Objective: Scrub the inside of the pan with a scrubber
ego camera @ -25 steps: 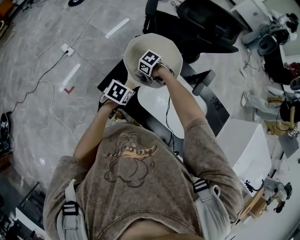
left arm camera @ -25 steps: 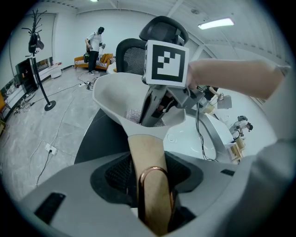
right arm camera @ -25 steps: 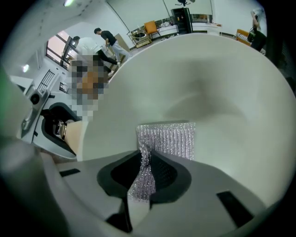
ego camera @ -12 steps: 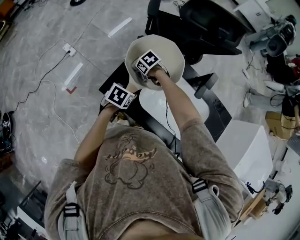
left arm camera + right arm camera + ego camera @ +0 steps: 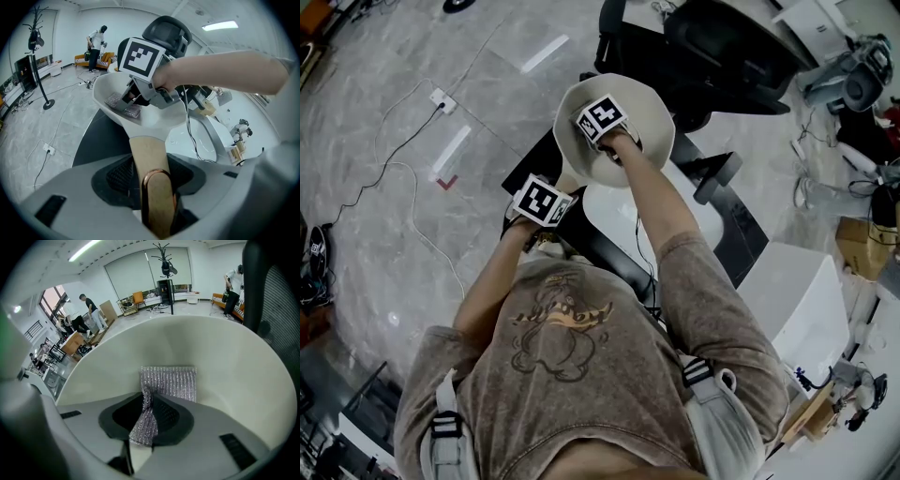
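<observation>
Grey marbled flooring (image 5: 384, 234) is seen around a black desk (image 5: 736, 230), with a black office chair (image 5: 722, 47) behind it. Near the desk's far edge a cream pan (image 5: 654, 111) is held tilted, its mouth turned towards the person. Its wooden handle (image 5: 147, 154) — tipped with a copper hanging loop — is clamped between the jaws of the left gripper (image 5: 154, 199), whose pads are pressed against both sides of it. The right gripper (image 5: 147, 423) is reached into the bowl of the pan, its jaws pinched together on a silvery mesh scrubber (image 5: 171, 383). One end of the scrubber is bunched between the pads — the rest is spread flat against the pan's inner wall. In the far background a person (image 5: 97, 40) is seen standing by an orange sofa (image 5: 89, 58).
</observation>
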The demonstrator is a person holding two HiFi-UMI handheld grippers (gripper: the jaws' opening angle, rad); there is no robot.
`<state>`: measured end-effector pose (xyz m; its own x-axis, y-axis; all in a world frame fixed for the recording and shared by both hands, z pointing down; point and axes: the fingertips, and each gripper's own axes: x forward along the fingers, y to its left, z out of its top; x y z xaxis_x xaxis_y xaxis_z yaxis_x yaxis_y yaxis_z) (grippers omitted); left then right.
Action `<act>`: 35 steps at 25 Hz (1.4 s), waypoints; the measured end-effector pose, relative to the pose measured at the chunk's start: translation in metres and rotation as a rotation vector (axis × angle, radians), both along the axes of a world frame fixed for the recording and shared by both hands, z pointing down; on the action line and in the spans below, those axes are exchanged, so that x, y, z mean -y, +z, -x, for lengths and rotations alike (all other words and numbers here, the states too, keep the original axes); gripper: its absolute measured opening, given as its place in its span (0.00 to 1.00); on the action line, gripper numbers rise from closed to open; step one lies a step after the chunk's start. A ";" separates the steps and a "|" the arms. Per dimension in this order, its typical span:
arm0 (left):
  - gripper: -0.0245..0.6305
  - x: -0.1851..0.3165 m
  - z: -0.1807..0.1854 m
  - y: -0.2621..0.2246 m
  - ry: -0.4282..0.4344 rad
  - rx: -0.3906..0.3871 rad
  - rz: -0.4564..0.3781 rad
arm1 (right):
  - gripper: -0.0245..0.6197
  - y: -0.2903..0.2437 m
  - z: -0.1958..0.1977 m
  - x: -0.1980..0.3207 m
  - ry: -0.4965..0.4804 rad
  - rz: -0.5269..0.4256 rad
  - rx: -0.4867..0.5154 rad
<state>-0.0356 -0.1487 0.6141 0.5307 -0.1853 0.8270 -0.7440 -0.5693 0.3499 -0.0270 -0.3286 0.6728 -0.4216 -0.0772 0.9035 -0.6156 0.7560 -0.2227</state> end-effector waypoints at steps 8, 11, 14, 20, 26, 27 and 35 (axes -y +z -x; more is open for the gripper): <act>0.38 -0.001 0.003 0.000 -0.003 -0.008 0.019 | 0.17 -0.001 -0.018 0.029 0.060 -0.057 -0.007; 0.38 -0.001 0.002 0.000 -0.007 -0.021 0.025 | 0.17 -0.001 -0.030 0.037 0.077 -0.071 -0.021; 0.38 -0.002 0.004 0.001 -0.004 -0.018 0.026 | 0.17 -0.001 -0.043 0.043 0.096 -0.085 -0.040; 0.38 -0.001 0.002 -0.001 -0.002 -0.023 0.019 | 0.17 -0.001 -0.066 0.045 0.072 -0.119 -0.100; 0.38 -0.001 0.003 -0.001 0.007 -0.020 0.024 | 0.17 0.000 -0.086 0.040 0.070 -0.084 -0.162; 0.38 0.000 0.003 0.000 0.006 -0.020 0.023 | 0.17 0.001 -0.089 0.038 0.070 -0.078 -0.172; 0.38 -0.001 0.002 0.000 0.008 -0.016 0.017 | 0.17 0.002 -0.104 0.022 0.124 -0.051 -0.193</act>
